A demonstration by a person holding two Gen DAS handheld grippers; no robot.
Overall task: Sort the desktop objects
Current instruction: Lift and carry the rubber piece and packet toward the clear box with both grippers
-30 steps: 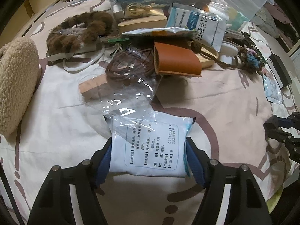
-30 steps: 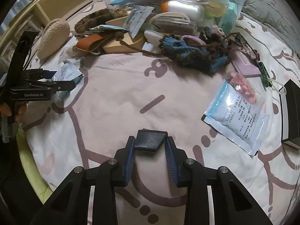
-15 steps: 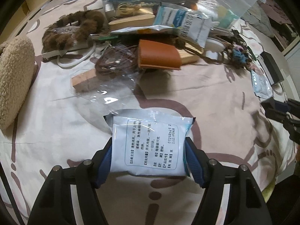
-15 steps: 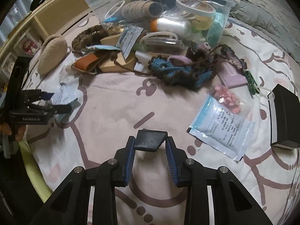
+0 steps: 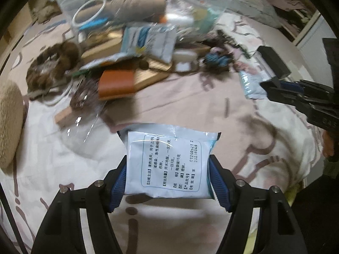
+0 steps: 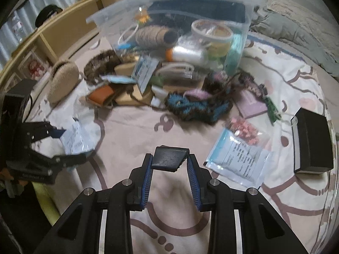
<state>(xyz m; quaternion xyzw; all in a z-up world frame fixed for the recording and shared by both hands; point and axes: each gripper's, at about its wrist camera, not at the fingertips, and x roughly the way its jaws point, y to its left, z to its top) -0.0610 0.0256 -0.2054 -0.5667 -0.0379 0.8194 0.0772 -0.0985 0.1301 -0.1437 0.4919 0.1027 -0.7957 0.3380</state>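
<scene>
Surface is a bed with a pink-and-white patterned sheet (image 6: 131, 127).

Left wrist view, left to right: beige fleece pouch (image 5: 9, 124) at the far left edge; brown furry item (image 5: 53, 65) behind it; clear plastic wrapper (image 5: 84, 124) lying flat on the sheet, with a tan leather case (image 5: 116, 83) just past it, at the near edge of the clutter. Left tongs (image 5: 168, 173) about half open, blue pads clamped on both side edges of a white medicine sachet (image 5: 169, 163), printed side up, held clear of the sheet. Right tongs poke in from the right edge.

Right wrist view, left to right: left tongs at the left edge with the white sachet in them. Upper middle: clear plastic bin (image 6: 175, 21) tipped toward the camera, twine spool (image 6: 154, 35) and tape roll (image 6: 211, 29) inside, more clutter spilled in front. Blue-brown knitted piece (image 6: 195, 108) on the sheet ahead of the pile. Right tongs (image 6: 170, 165) nearly closed, gripping a small black flat block (image 6: 169, 158) at the fingertips, lifted off the bed. Right of them: another blue-white sachet (image 6: 239, 158) flat on the sheet, bag of pink bits (image 6: 245, 131) touching its far end. Green clip (image 6: 273, 108) beyond that, beside a purple card (image 6: 252, 105). Black box (image 6: 311, 144) at the far right, apart from the sachet.
</scene>
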